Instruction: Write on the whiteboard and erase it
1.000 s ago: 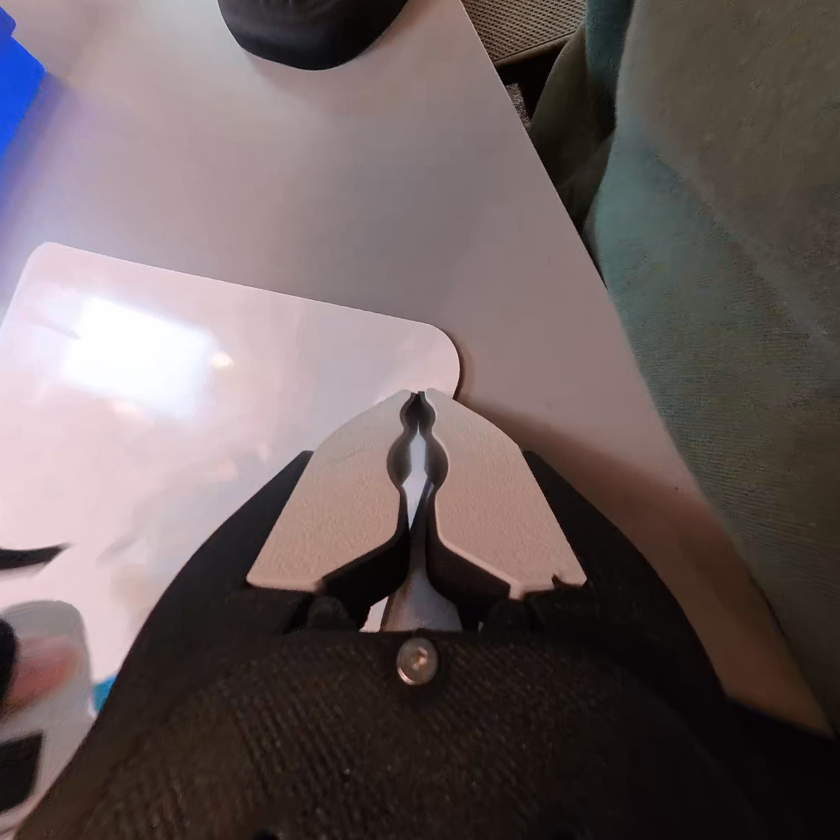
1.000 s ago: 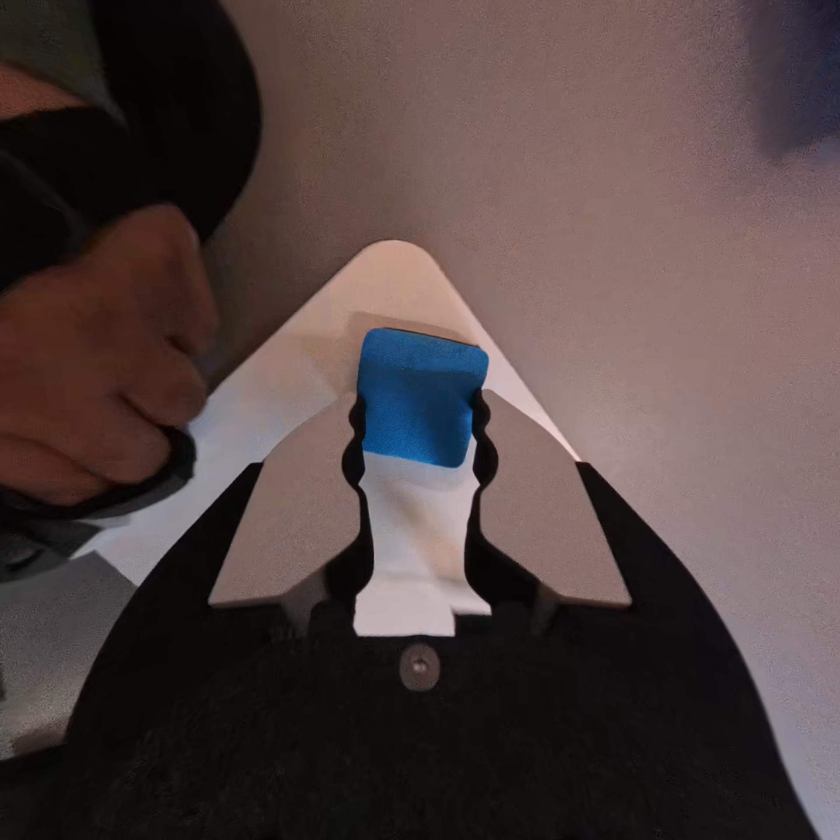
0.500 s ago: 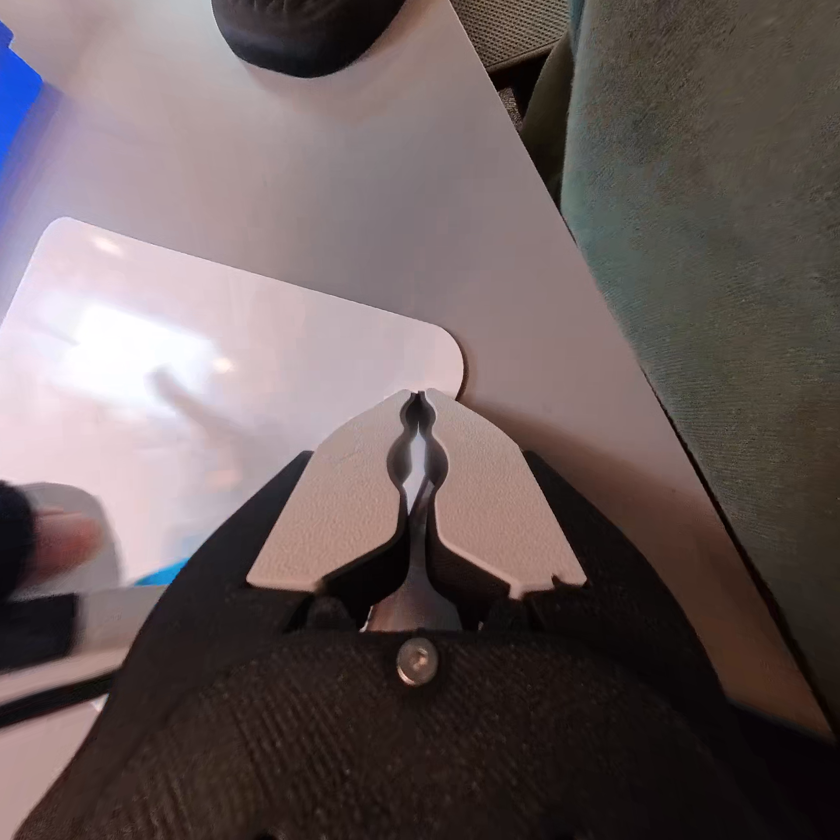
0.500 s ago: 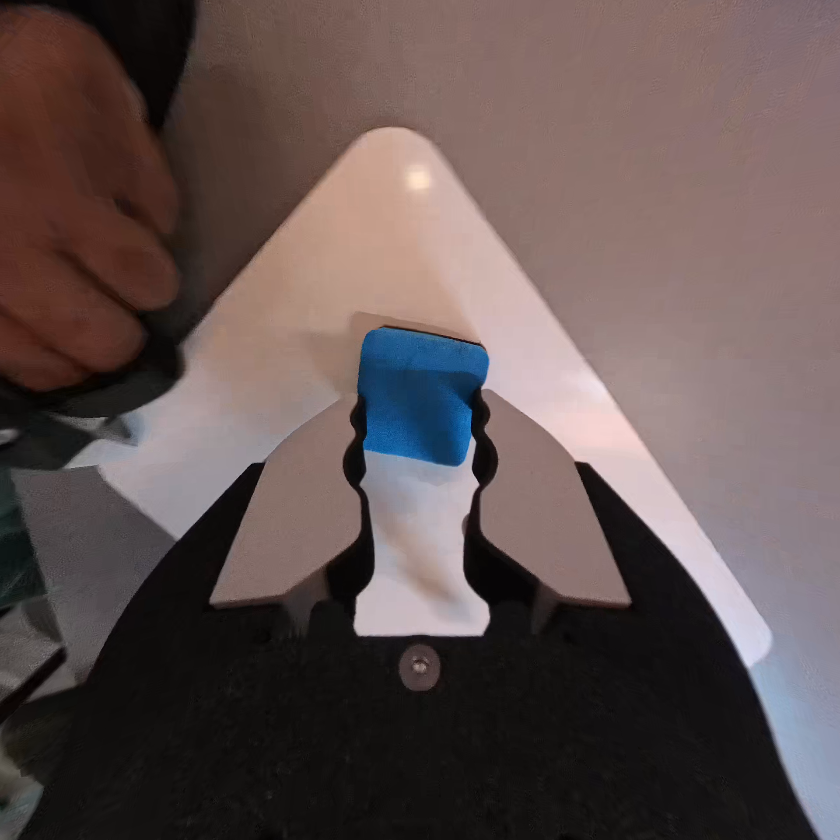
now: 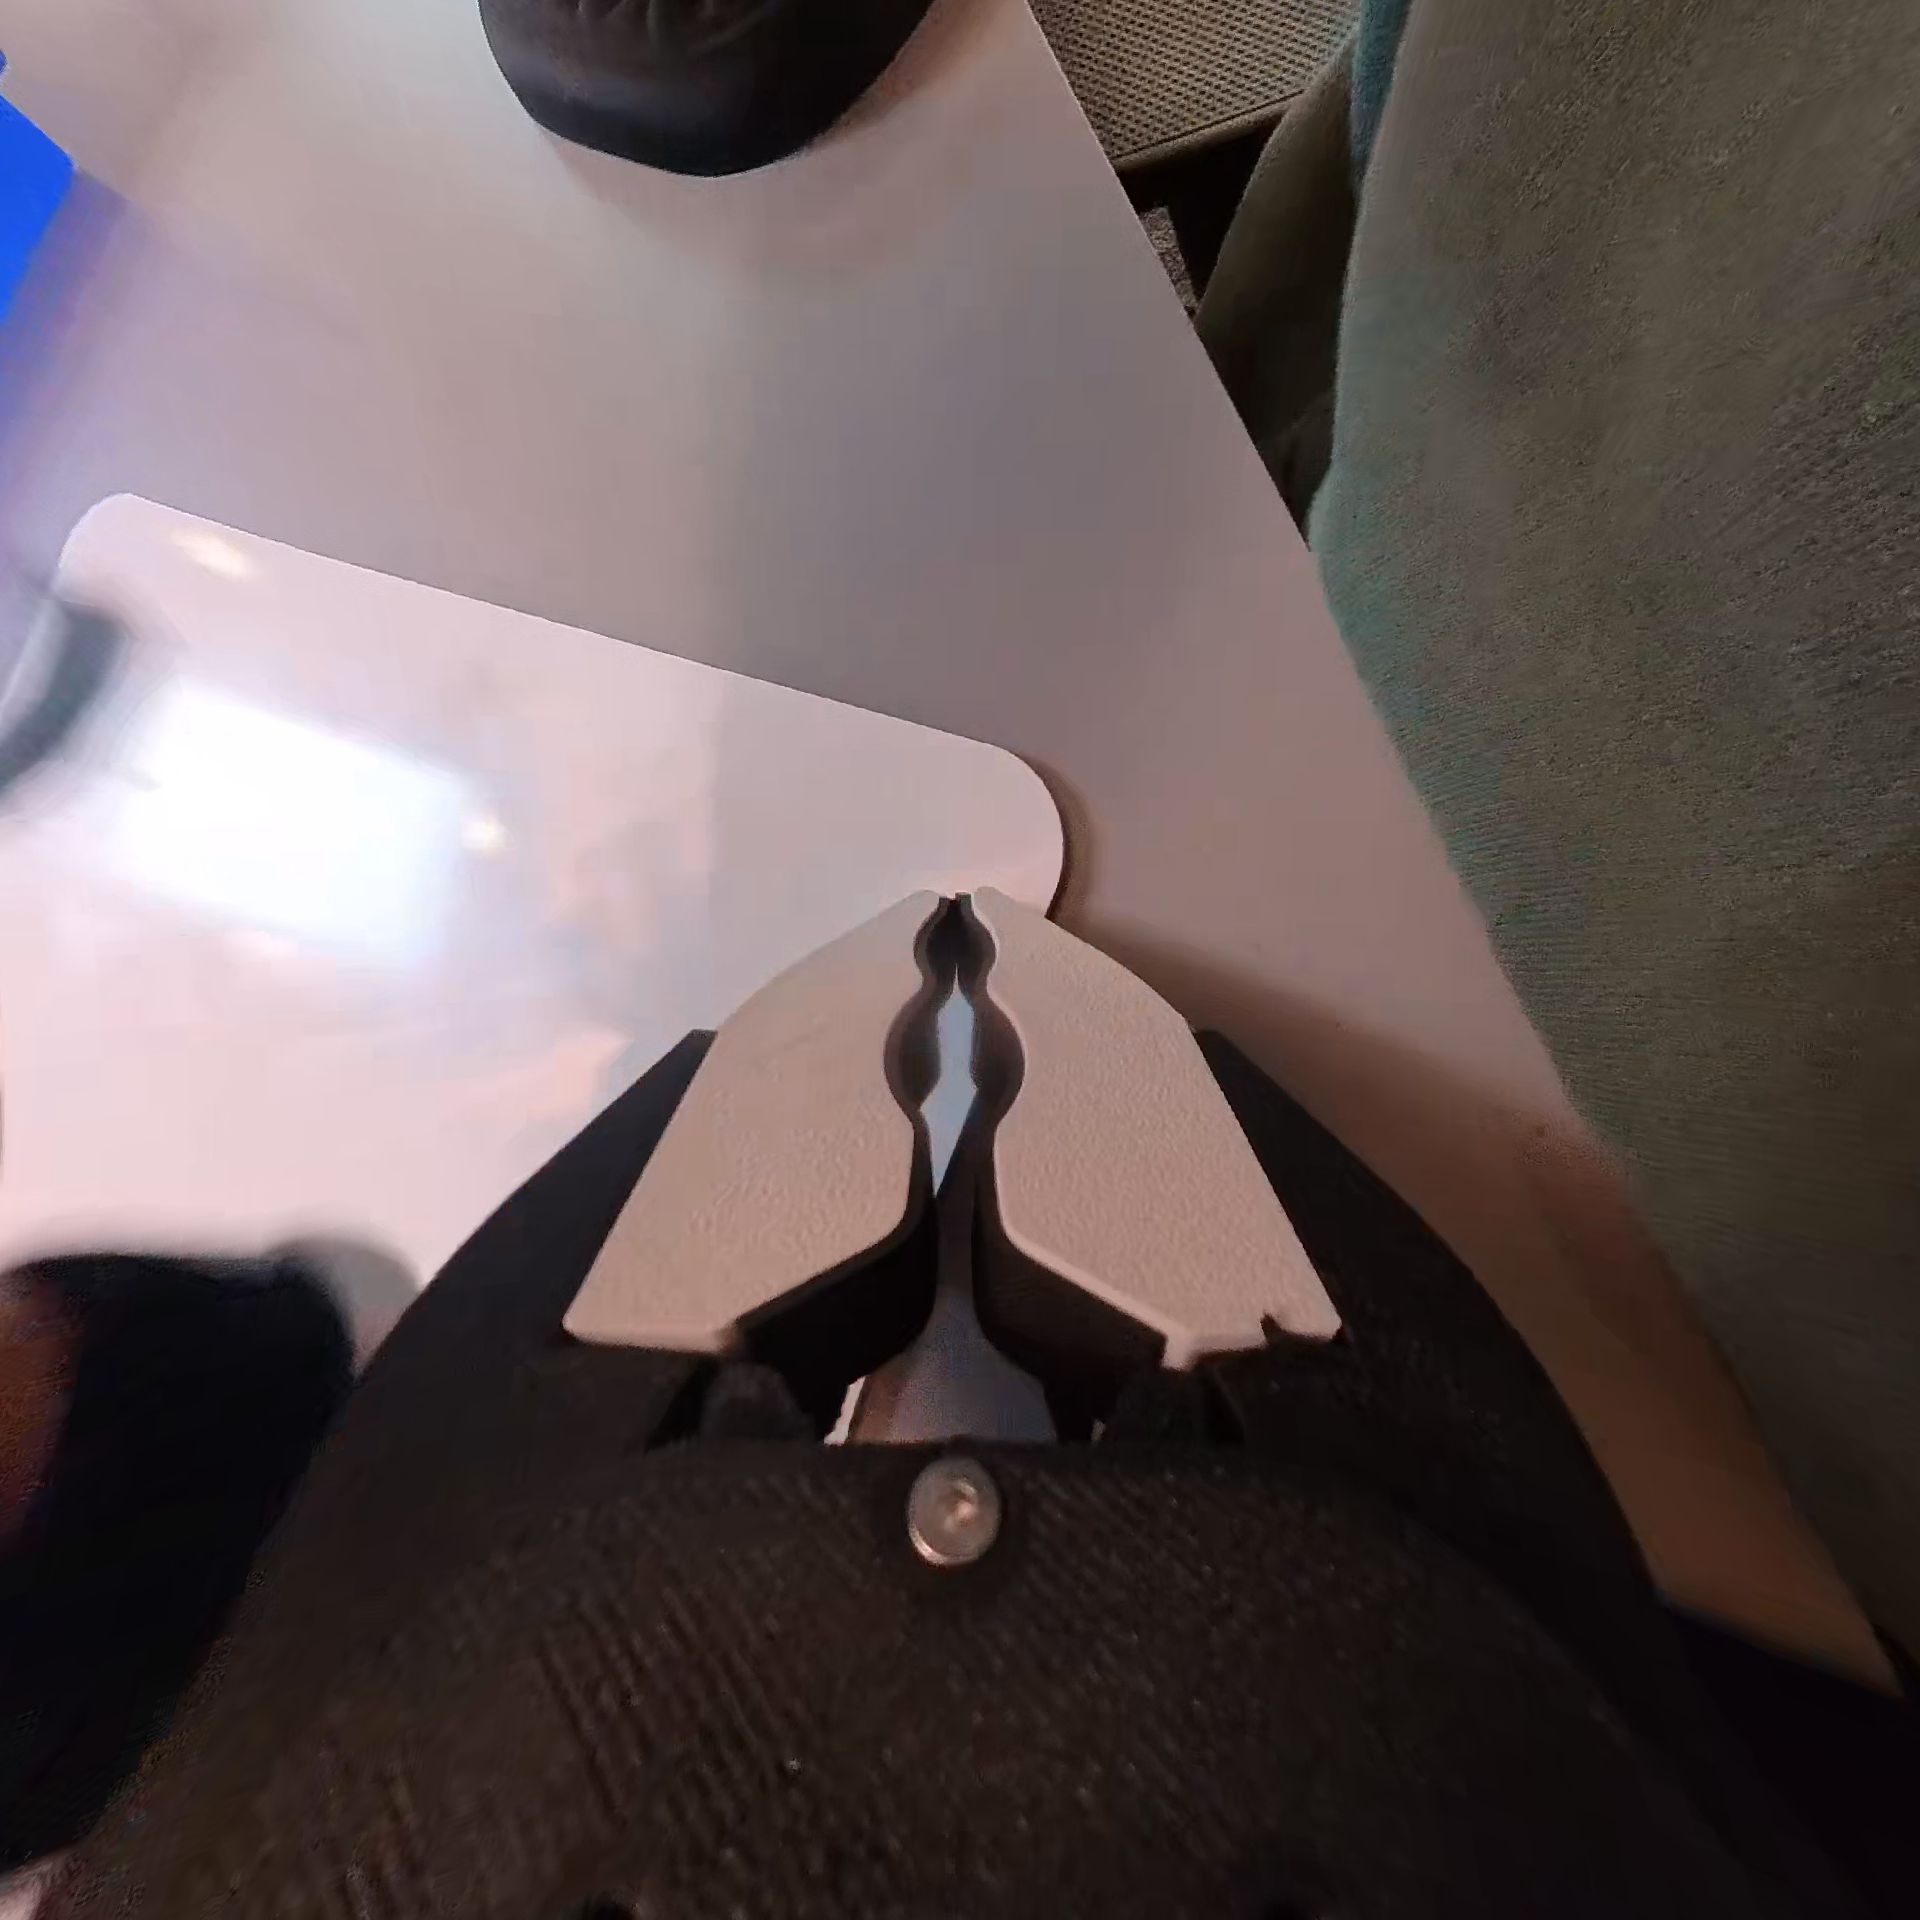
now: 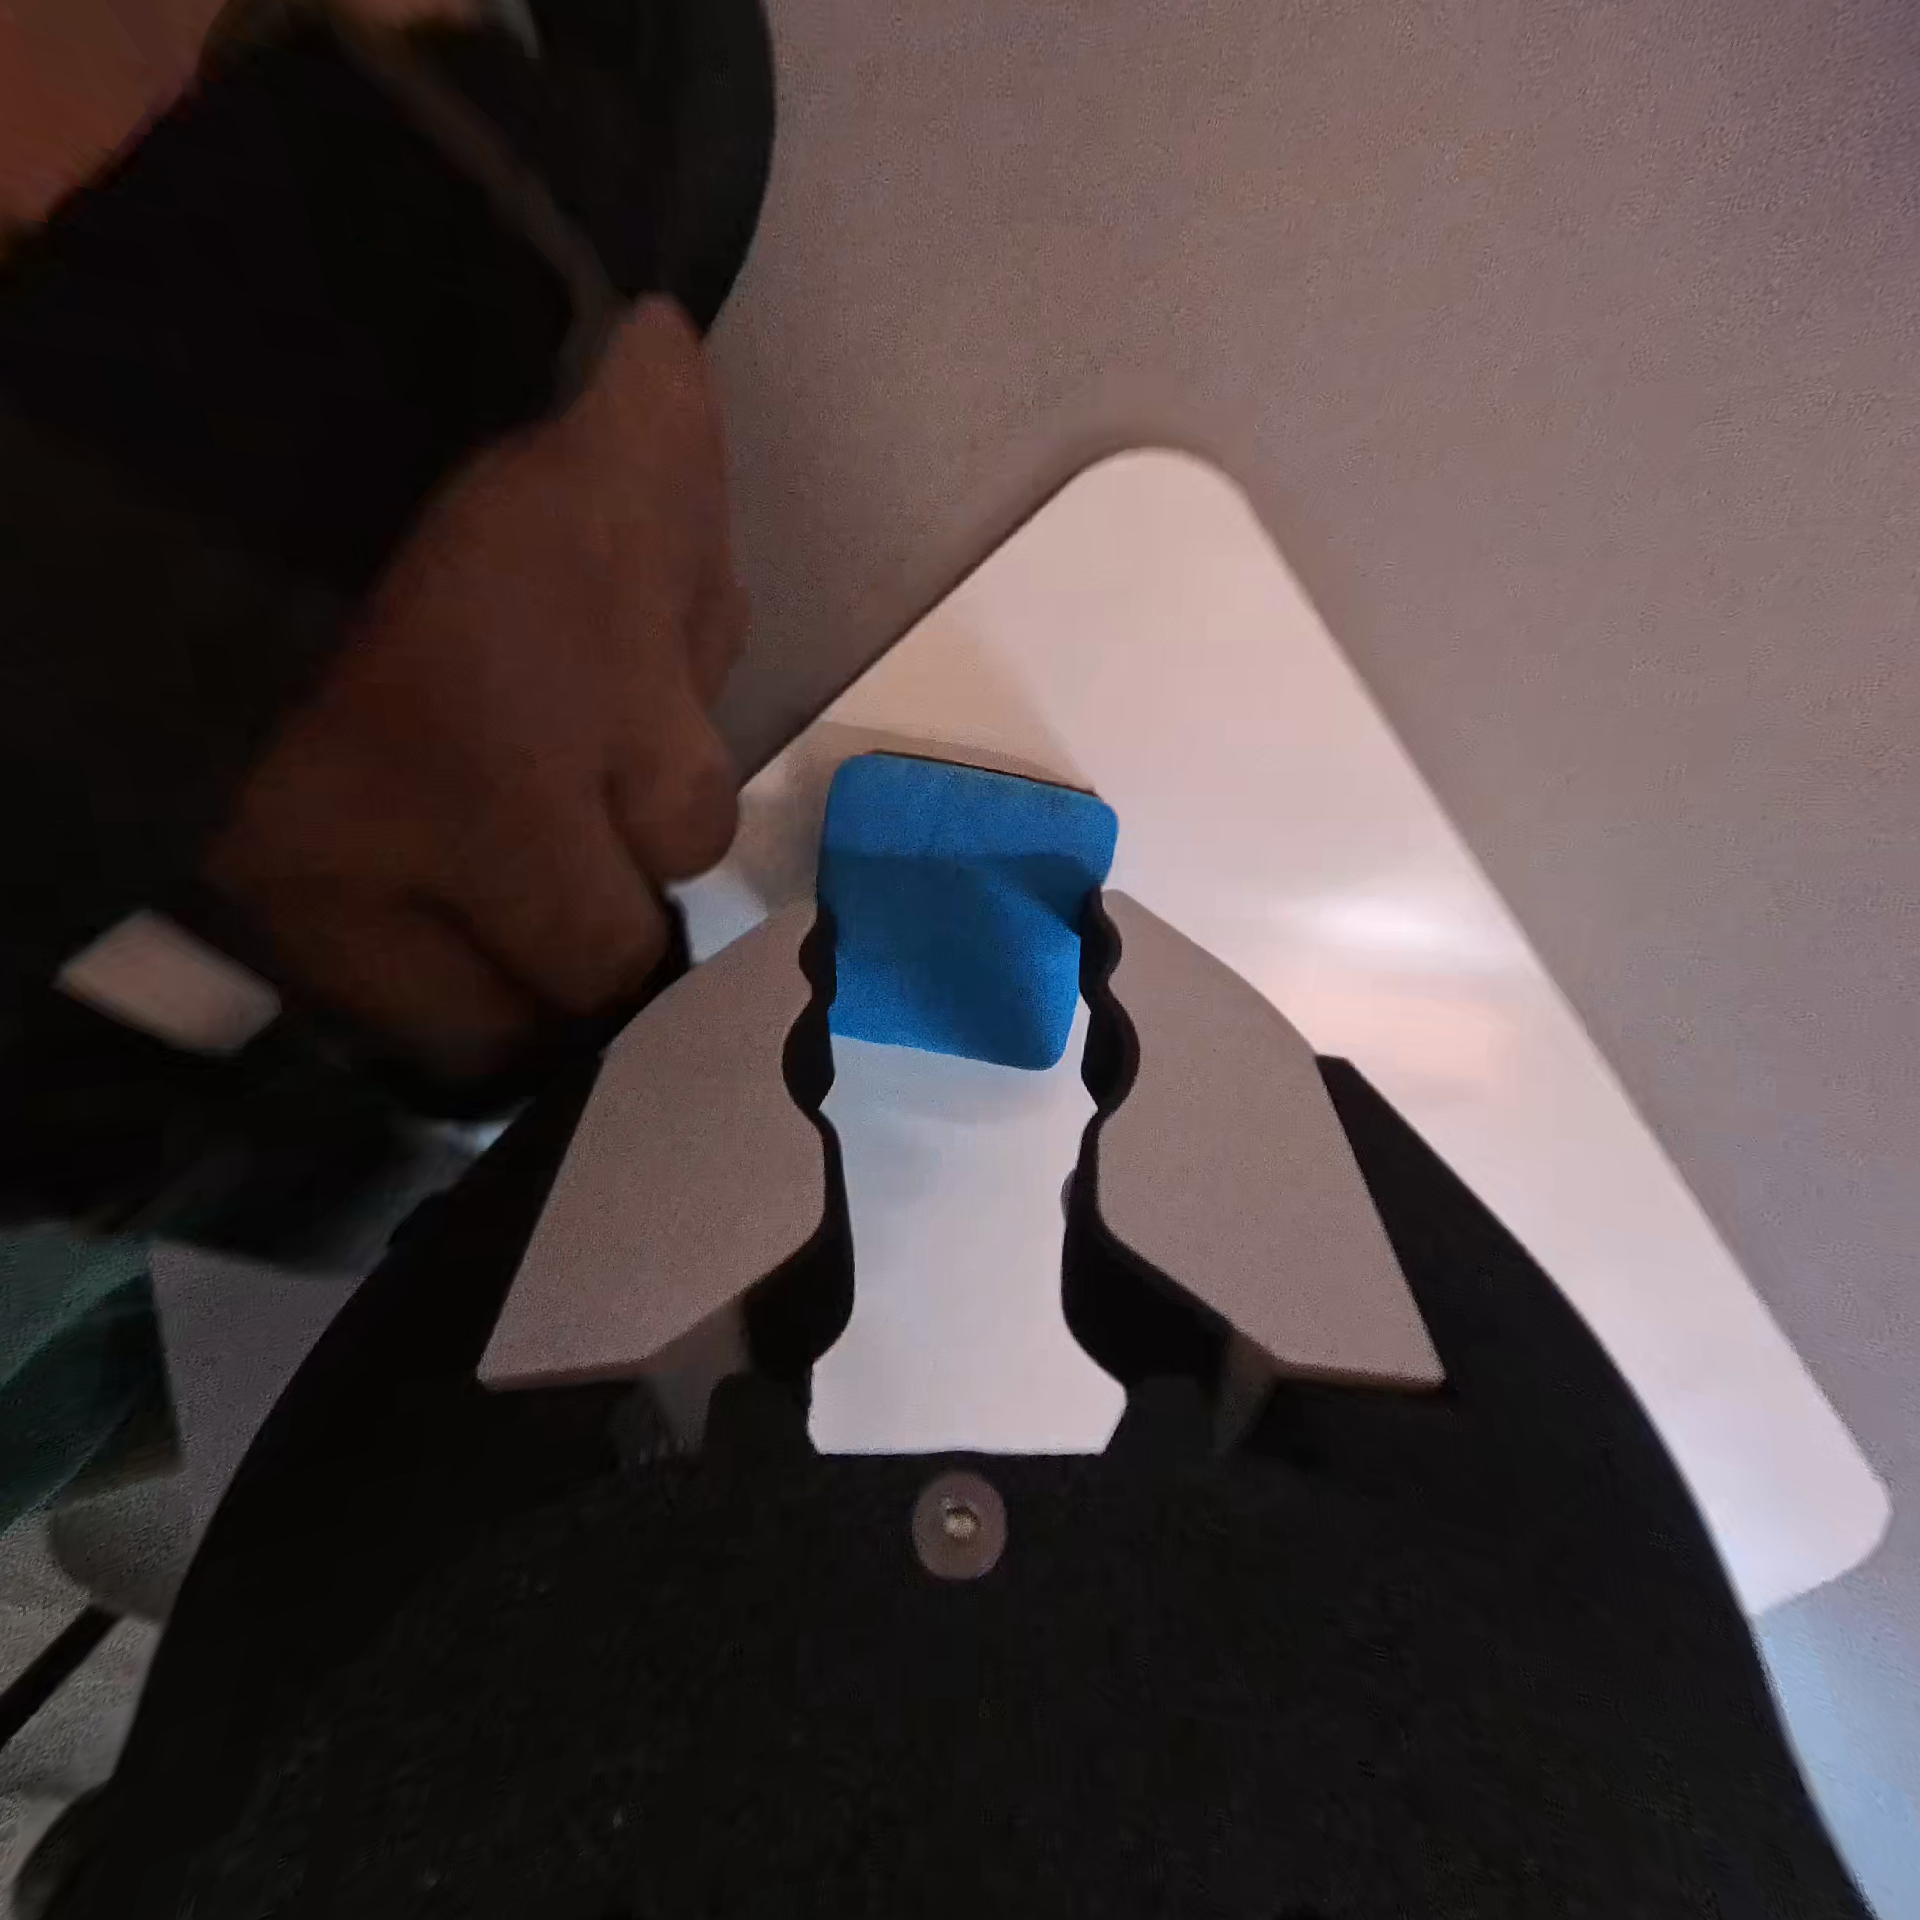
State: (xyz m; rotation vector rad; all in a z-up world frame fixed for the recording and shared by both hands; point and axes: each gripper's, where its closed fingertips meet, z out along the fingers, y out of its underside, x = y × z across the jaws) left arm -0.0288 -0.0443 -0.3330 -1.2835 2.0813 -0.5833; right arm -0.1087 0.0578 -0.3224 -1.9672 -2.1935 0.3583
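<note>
Two grippers work over one small whiteboard [image 5: 436, 935] lying flat on a pale grey table [image 5: 727, 436]; the left gripper [image 5: 957, 902] sits with its jaws pressed together, tips meeting just inside the board's rounded near-right corner, a narrow slit of board showing between the fingers; whether it presses the board down cannot be told. That corner lies close to the table's right edge, beyond which a person's green garment [image 5: 1621, 727] fills the frame; bare tabletop stretches beyond the board's far edge up to a dark rounded object [image 5: 696, 83], cut off at the top. A blue patch [image 5: 26, 197] shows at the far left, also cropped.

In the right wrist view the right gripper [image 6: 961, 914] is clamped on a blue eraser [image 6: 956, 904], jaws held apart by its width, the eraser resting on the whiteboard [image 6: 1299, 831]; the board's rounded far corner points ahead with open grey table [image 6: 1455, 260] around it on both sides. A person's hand [image 6: 488, 790] in a dark sleeve crowds in just left of the eraser, blurred.

The board surface is glossy and carries bright reflections; no marks can be made out on it. At the lower left of the left wrist view a dark blurred shape [image 5: 156, 1455] covers part of the board.
</note>
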